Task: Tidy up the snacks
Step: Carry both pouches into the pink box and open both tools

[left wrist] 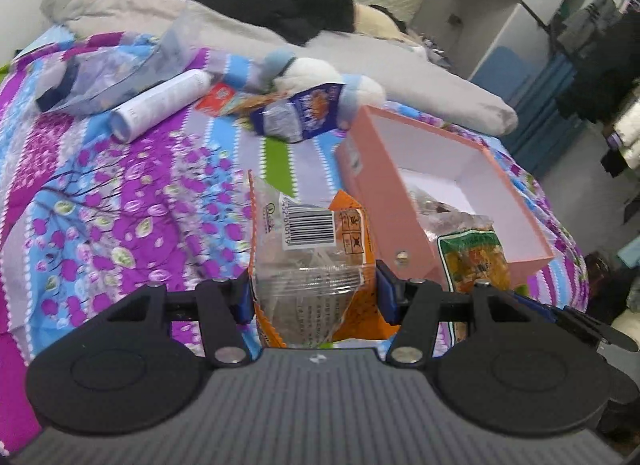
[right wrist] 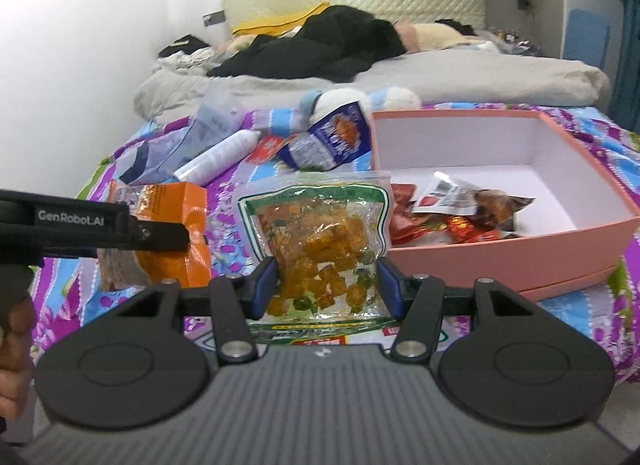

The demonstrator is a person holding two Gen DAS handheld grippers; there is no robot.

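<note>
- The orange snack packet point(left wrist: 310, 253) is sitting between the pads of the left tongs point(left wrist: 312, 297), clamped at its sides and lifted clear of the bed point(left wrist: 120, 193).
- The green-edged packet of yellow pieces point(right wrist: 320, 241) is being held the same way by the right tongs point(right wrist: 326, 285); the jaws of both tongs are standing about half apart, pressed on the packets.
- The pink box point(right wrist: 500, 261) is lying at about 2 o'clock from the right tongs, near, and is already holding some red and dark wrapped snacks point(right wrist: 452, 217).
- I judge the step in hand is carrying both packets to the box; the next move is asking for bringing each packet over the rim before letting go.
- A blue packet point(right wrist: 332, 137) is waiting on the bed at 12 o'clock, beside a white bottle point(right wrist: 218, 159).
</note>
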